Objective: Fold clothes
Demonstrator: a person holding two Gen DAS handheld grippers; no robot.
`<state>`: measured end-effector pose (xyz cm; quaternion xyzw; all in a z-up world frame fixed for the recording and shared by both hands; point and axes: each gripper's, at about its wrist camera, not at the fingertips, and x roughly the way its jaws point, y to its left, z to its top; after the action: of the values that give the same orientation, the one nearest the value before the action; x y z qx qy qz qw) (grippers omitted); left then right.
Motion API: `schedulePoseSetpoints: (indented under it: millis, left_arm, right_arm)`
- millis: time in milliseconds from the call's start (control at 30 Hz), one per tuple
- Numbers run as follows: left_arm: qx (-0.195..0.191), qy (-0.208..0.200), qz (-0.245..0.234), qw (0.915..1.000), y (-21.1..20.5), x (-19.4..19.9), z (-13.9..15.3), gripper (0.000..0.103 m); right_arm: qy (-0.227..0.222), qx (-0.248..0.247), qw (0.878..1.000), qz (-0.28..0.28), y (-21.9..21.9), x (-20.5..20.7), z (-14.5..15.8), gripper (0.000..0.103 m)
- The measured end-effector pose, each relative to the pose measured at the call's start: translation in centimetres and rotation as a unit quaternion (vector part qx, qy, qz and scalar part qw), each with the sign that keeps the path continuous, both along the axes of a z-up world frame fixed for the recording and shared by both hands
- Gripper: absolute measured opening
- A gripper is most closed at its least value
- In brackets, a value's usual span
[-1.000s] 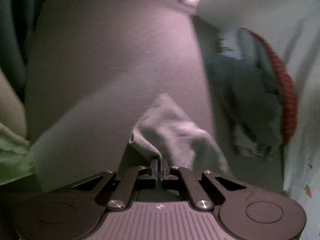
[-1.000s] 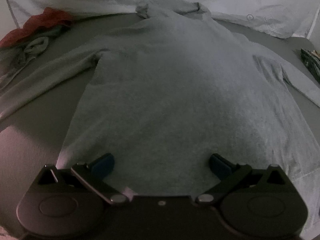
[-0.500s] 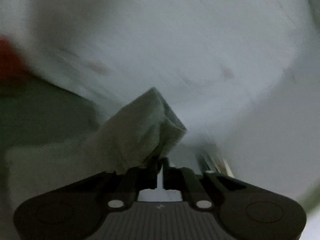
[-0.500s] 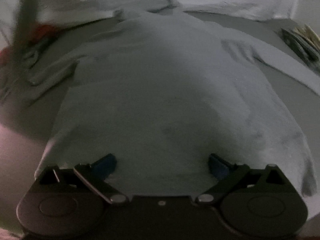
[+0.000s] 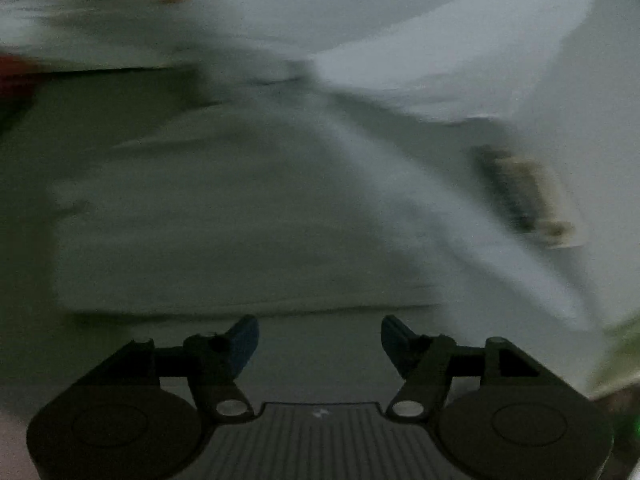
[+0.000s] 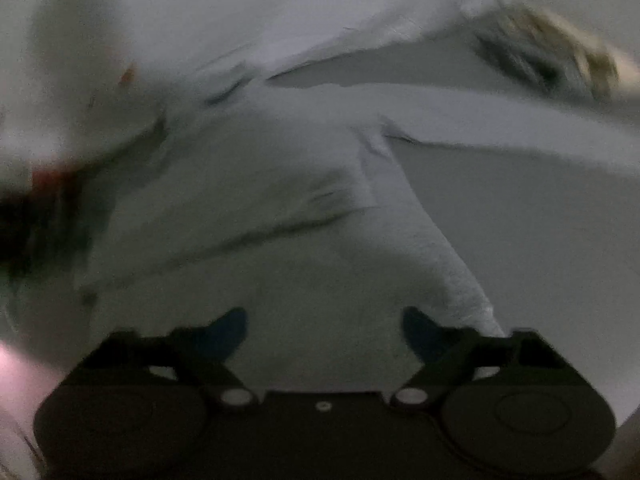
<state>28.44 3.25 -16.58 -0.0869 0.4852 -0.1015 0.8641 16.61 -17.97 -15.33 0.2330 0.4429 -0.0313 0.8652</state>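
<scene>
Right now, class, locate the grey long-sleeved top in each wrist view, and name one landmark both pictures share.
Left wrist view: the grey long-sleeved top fills the blurred middle, its hem just beyond the fingertips; one sleeve runs to the lower right.
Right wrist view: the grey long-sleeved top fills the centre and left; one sleeve stretches right.
Shared landmark: the dark-and-tan bundle, beyond that sleeve at the right in both.

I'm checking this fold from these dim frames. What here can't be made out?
- Left wrist view: the shirt is smeared by motion blur, so its folds are unreadable.
- Both views: the dark item near the right edge is too blurred to identify.
- Right wrist view: the sleeve runs off the right edge.
</scene>
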Motion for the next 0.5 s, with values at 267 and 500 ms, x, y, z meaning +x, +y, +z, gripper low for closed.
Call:
schedulePoseSetpoints:
  millis: [267,500]
  left_arm:
    - [0.082,0.082,0.085,0.9896,3.5,-1.3,-6.2,0.077]
    - [0.114,0.091,0.106,0.9836,1.3,-0.2,-8.0,0.103]
  right_arm:
    - [-0.021,-0.027,0.999,0.021,-2.6,7.4,-0.9,0.044]
    - [-0.006,-0.052,0.994,0.094,-2.4,13.9,-3.2,0.064]
